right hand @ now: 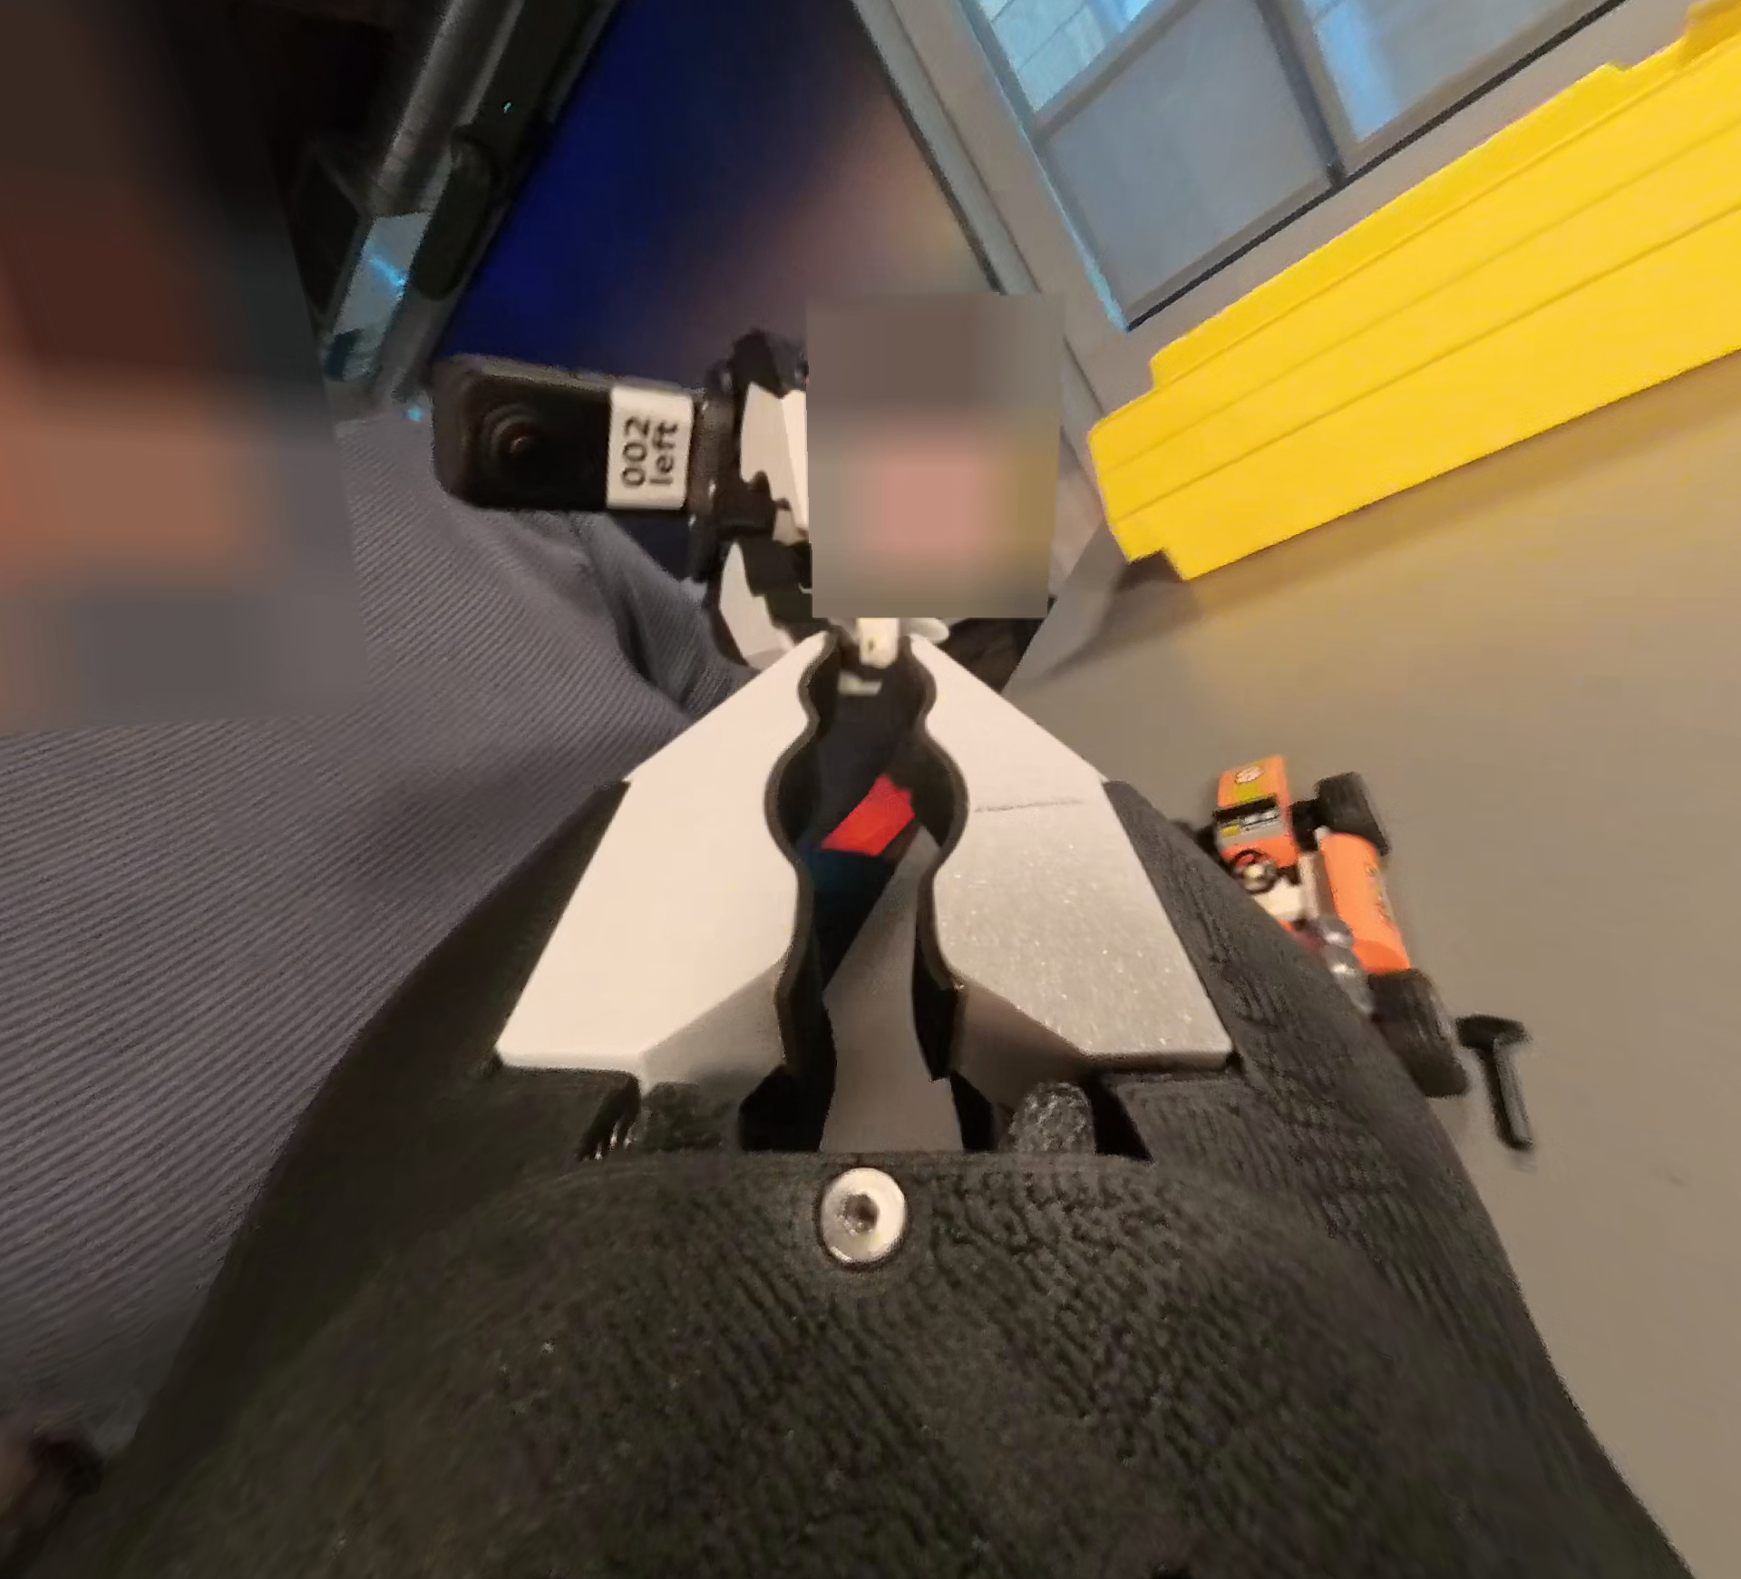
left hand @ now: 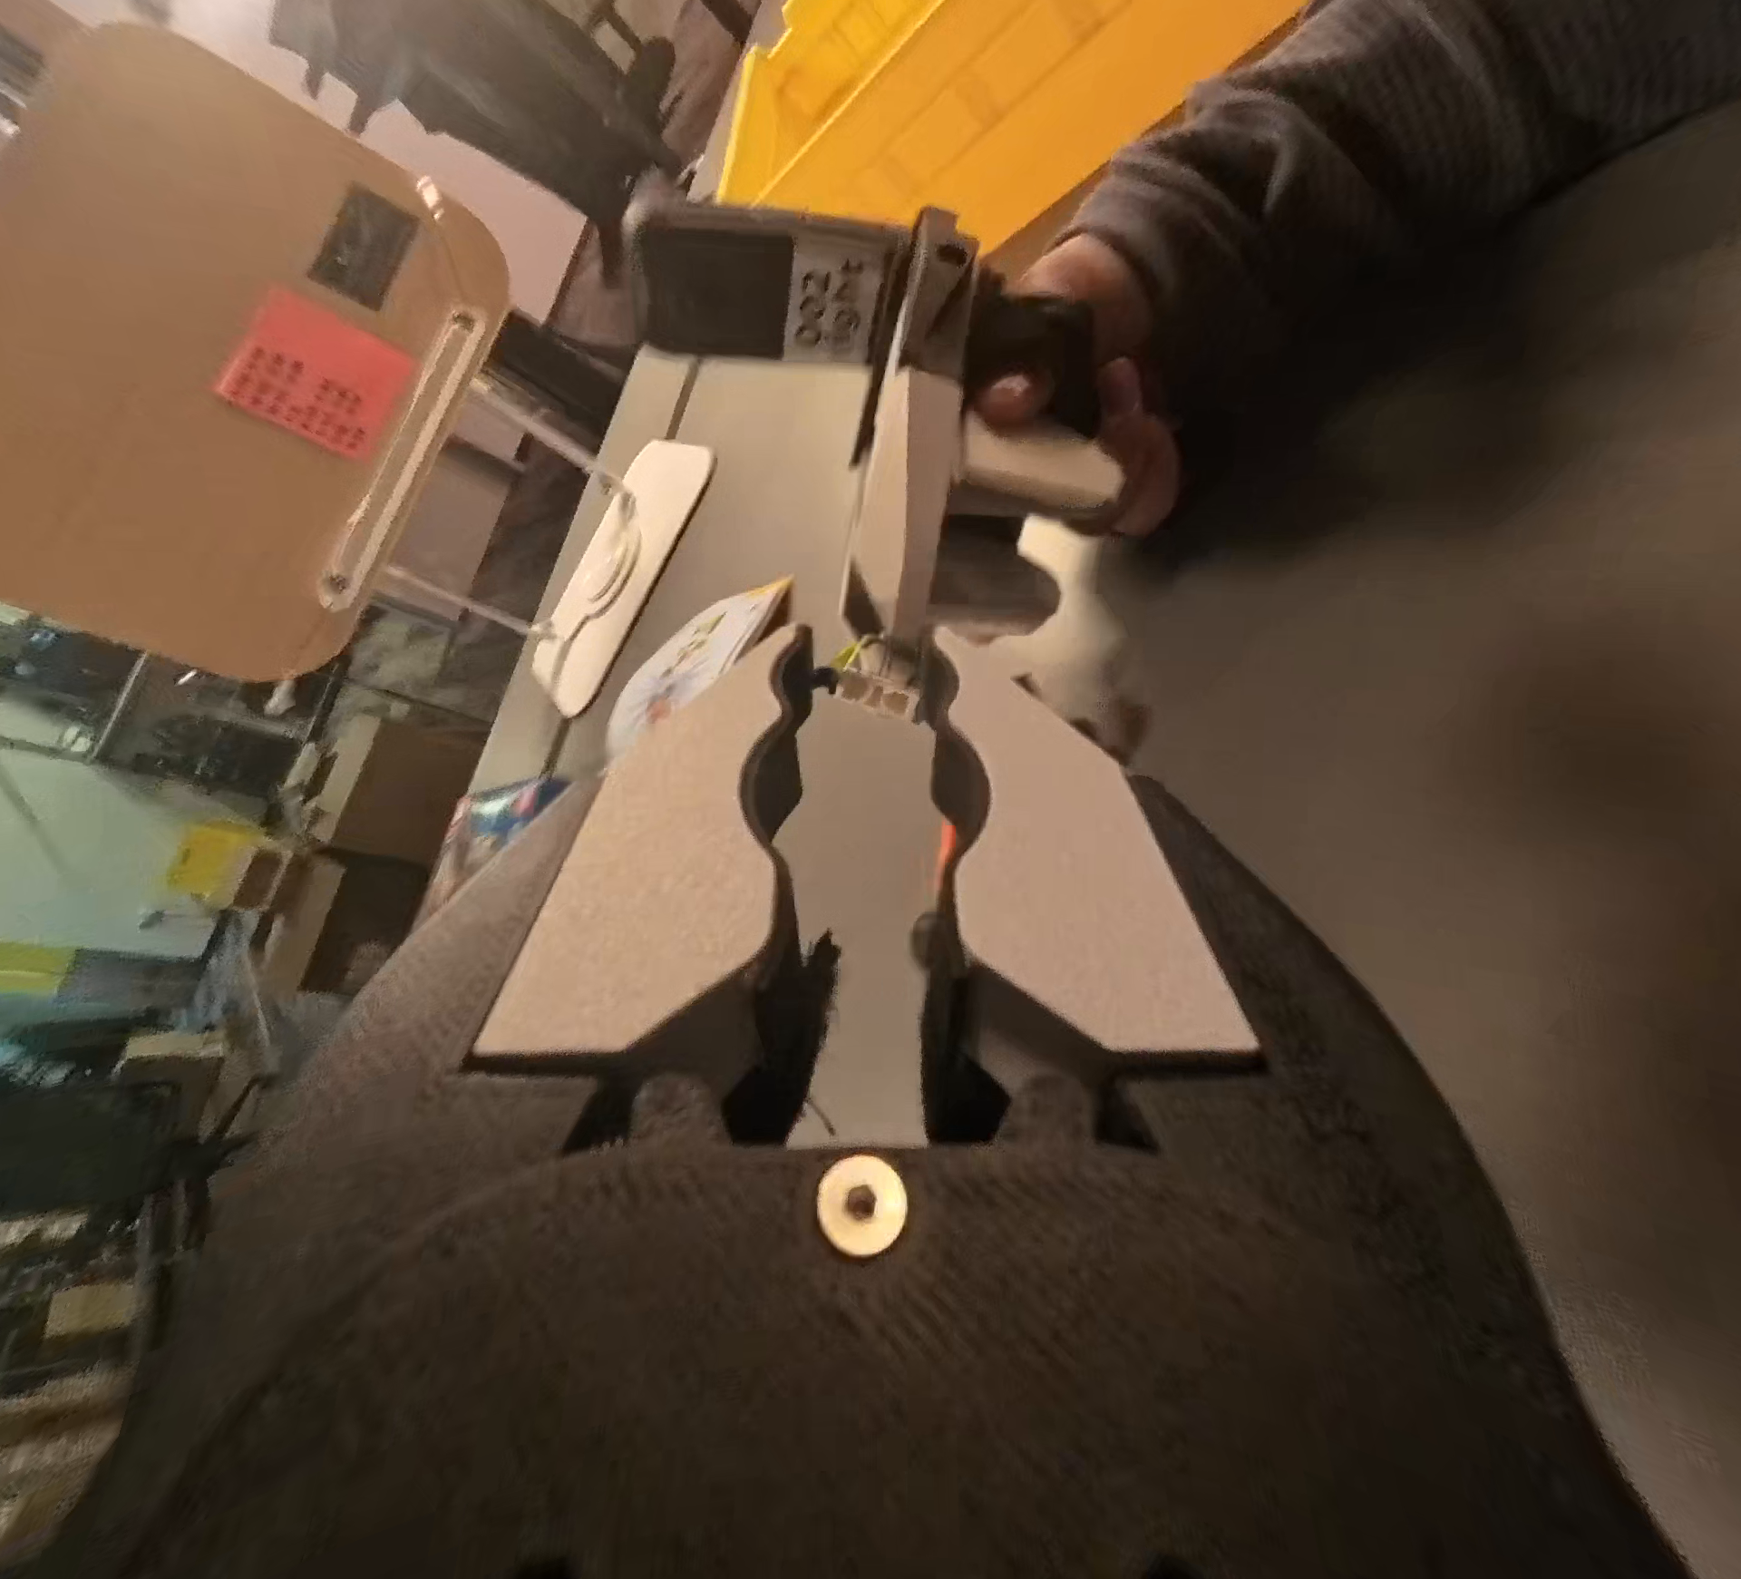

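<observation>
A small pale plastic piece (left hand: 871,690) with square openings along one face sits between the tips of the left gripper (left hand: 871,686), its jaws narrowed onto it; a dark peg (left hand: 818,672) juts from the piece toward the left-hand fingertip (left hand: 787,667). The right gripper (right hand: 871,667) meets it head-on from the far side, jaws drawn close on the same white piece (right hand: 871,648) — both sets of tips pinch one small assembly held up in the air between them, above the grey tabletop (right hand: 1413,686). The piece looks light, rigid and smooth, likely a snap-fit toy brick element: easy to lift, prone to twist or pop out if pinched off-centre, so flat opposing faces seem the surest hold. A hand (left hand: 1083,403) in a dark ribbed sleeve (left hand: 1366,167) grips the right gripper's handle. On the tabletop lie an orange toy car (right hand: 1319,893) and a loose black pin (right hand: 1498,1072) just beside it. Farther off, a yellow bin (right hand: 1413,403), a printed leaflet (left hand: 688,667), a white stand base (left hand: 631,563) and a brown board (left hand: 188,403) bearing a red label.
</observation>
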`<action>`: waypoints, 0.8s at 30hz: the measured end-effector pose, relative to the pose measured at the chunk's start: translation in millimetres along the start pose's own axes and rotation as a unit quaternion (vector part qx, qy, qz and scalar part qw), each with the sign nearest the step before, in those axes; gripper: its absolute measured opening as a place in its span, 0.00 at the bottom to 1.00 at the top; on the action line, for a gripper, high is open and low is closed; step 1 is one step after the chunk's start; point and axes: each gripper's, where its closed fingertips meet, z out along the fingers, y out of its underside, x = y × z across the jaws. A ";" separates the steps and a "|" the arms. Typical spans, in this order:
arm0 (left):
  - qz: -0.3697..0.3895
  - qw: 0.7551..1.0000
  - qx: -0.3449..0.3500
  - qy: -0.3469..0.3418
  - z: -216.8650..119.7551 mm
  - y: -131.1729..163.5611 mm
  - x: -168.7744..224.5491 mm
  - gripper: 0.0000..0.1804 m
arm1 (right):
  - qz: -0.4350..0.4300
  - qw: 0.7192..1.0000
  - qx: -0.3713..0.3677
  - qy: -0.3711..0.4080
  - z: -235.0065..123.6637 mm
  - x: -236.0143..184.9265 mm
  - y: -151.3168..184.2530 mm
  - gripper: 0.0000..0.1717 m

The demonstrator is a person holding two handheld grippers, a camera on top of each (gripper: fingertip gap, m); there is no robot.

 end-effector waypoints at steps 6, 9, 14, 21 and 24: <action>-0.164 0.929 -0.209 -0.256 -103.1 113.9 -117.3 0.11 | -0.112 0.985 0.025 0.128 -27.6 14.6 -27.8 0.20; -0.323 0.824 -0.331 -0.326 -175.7 199.2 -126.5 0.12 | -0.199 0.942 -0.089 0.254 -40.5 43.2 -9.0 0.30; -0.445 0.721 -0.390 -0.360 -240.5 258.1 -115.6 0.12 | -0.267 0.880 -0.260 0.295 -44.5 66.7 39.3 0.43; -0.531 0.659 -0.406 -0.346 -253.2 288.4 -100.8 0.40 | -0.268 0.849 -0.329 0.313 -41.7 81.6 62.1 0.49; -0.459 0.688 -0.374 -0.419 -257.4 258.4 -125.1 0.42 | -0.277 0.844 -0.331 0.319 -37.0 84.2 62.4 0.50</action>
